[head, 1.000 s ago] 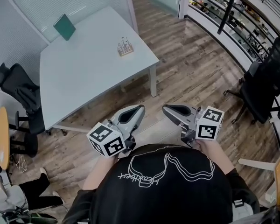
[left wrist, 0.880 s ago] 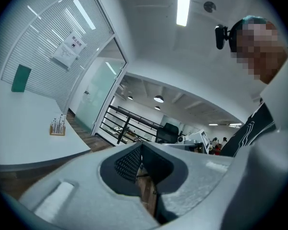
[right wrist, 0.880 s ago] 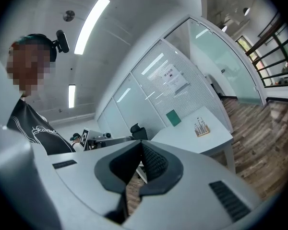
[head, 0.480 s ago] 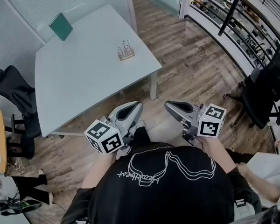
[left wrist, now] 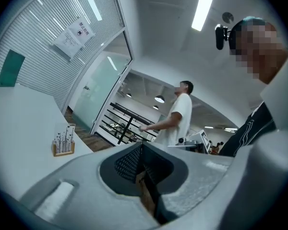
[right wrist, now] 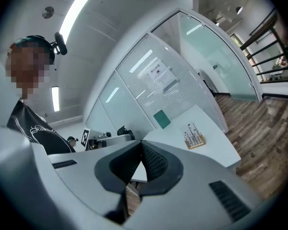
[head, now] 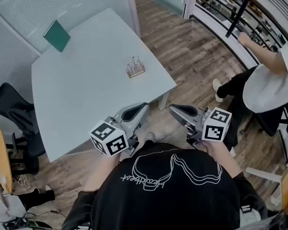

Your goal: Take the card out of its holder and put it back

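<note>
A small wooden holder [head: 135, 70] with several thin upright pieces in it stands on the white table [head: 86, 99], near its right side. It also shows in the left gripper view as the holder [left wrist: 63, 142] and in the right gripper view as the holder [right wrist: 194, 136]. Both grippers are held side by side in front of the person's chest, short of the table's near edge and well away from the holder. My left gripper [head: 142, 109] is shut with nothing in it, its tips [left wrist: 141, 145] meeting. My right gripper [head: 173, 110] is also shut and holds nothing, tips [right wrist: 142, 145] together.
A dark green flat book or pad [head: 56, 35] lies at the table's far left corner. A person in a white shirt [head: 271, 83] stands at the right by the railing [head: 230, 18]. Black office chairs [head: 12, 111] stand left of the table. The floor is wood.
The table and holder have come nearer and shifted right in the head view. A person in a white shirt has entered at the right. Both grippers stay shut in front of the chest.
</note>
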Demonstrator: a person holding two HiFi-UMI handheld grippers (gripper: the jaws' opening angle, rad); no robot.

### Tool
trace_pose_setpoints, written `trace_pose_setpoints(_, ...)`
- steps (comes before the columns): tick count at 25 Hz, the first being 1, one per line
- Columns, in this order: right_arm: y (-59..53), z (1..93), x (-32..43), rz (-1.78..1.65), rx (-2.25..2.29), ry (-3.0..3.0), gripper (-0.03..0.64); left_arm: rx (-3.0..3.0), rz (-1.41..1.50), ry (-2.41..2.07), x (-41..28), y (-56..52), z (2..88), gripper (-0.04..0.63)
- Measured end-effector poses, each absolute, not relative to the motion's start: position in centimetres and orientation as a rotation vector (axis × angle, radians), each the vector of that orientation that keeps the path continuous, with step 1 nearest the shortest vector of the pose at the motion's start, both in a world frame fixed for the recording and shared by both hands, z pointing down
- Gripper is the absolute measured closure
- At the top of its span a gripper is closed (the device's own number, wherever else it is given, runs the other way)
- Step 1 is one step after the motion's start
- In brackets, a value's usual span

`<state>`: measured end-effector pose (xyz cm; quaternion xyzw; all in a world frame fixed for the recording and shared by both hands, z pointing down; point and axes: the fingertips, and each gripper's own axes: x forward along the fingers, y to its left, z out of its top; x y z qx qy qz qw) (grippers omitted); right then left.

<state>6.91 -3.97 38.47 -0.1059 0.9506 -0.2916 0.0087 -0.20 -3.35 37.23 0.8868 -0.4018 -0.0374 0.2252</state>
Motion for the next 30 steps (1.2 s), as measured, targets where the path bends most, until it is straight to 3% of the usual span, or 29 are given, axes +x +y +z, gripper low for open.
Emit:
trace_pose_setpoints(18, -14.6, 41.6, -3.5, -1.017, -0.480, 2.932, 0.607, 2.510, -0.056, -1.077, -15.0, -16.3, 40.4, 0.581)
trace_pose_setpoints(30, -17.5, 43.1, -3.7, -1.050, -0.554, 2.954, 0.607, 2.613, 0.011, -1.043, -16.9, -20.0, 43.0, 0.579)
